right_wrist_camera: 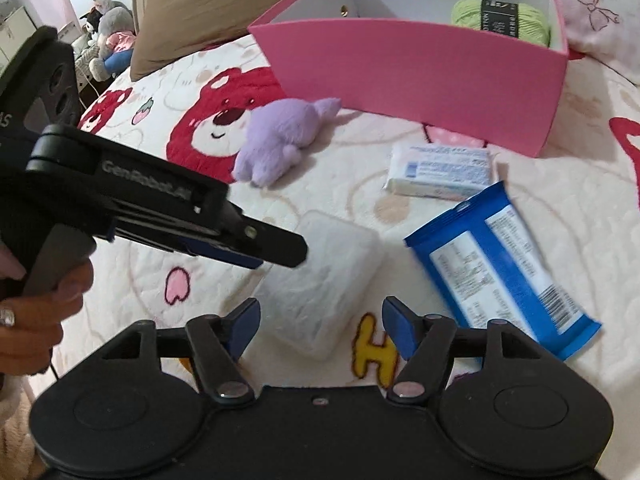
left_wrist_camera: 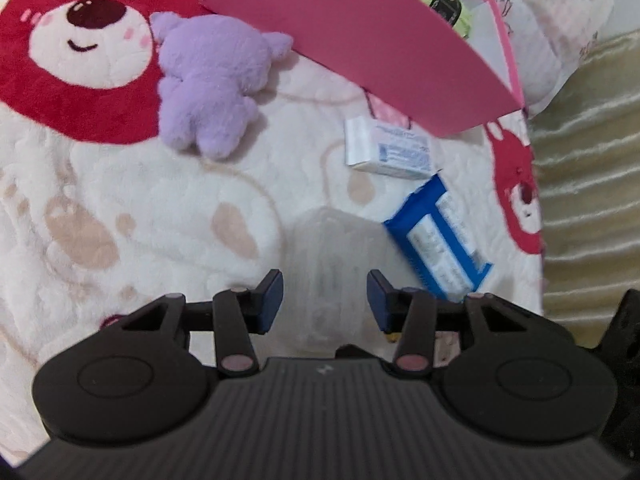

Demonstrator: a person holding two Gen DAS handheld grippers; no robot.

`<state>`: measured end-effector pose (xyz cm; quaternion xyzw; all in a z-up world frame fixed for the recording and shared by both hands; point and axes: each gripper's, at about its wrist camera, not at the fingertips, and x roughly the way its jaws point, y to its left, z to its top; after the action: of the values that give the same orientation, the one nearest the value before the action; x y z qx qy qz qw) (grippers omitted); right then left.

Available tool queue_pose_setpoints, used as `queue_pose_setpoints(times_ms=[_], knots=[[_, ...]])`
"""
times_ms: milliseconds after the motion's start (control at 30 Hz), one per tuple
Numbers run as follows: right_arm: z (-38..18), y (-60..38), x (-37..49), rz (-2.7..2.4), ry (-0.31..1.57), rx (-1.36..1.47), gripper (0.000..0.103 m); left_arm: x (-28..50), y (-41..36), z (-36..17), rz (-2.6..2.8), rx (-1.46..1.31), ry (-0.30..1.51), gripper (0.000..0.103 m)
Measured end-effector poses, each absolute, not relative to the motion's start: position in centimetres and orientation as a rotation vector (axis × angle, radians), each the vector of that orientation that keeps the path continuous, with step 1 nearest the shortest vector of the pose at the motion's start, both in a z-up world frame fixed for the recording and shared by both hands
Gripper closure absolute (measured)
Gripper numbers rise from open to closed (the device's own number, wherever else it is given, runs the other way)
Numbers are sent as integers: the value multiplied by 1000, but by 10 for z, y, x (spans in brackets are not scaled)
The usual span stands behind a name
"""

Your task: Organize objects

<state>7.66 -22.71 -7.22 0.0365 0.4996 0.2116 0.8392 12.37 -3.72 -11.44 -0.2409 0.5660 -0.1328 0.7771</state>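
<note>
Fingers (right_wrist_camera: 400, 330) apart, holding nothing.

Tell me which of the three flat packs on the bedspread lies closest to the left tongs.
The translucent plastic case: it lies right ahead of the left tongs, in line with their open gap. The blue packet sits off to one side, and the white box lies farther off, near the pink box.

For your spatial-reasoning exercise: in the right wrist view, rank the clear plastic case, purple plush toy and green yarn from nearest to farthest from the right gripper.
1. Clear plastic case, just ahead of the right gripper.
2. Purple plush toy, farther, left.
3. Green yarn, farthest, inside the pink box.
</note>
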Motion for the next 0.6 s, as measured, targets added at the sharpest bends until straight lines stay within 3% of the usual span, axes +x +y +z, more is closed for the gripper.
queue_pose_setpoints(times_ms=[367, 500, 600], knots=[[-94, -198, 72, 409, 1052, 48, 28, 121, -45, -131, -294, -525, 1208, 56], [-96, -197, 72, 385, 1043, 56, 27, 120, -50, -132, -306, -524, 1193, 61], [-102, -196, 73, 345, 1056, 58, 32, 120, -53, -131, -300, -505, 1191, 62]])
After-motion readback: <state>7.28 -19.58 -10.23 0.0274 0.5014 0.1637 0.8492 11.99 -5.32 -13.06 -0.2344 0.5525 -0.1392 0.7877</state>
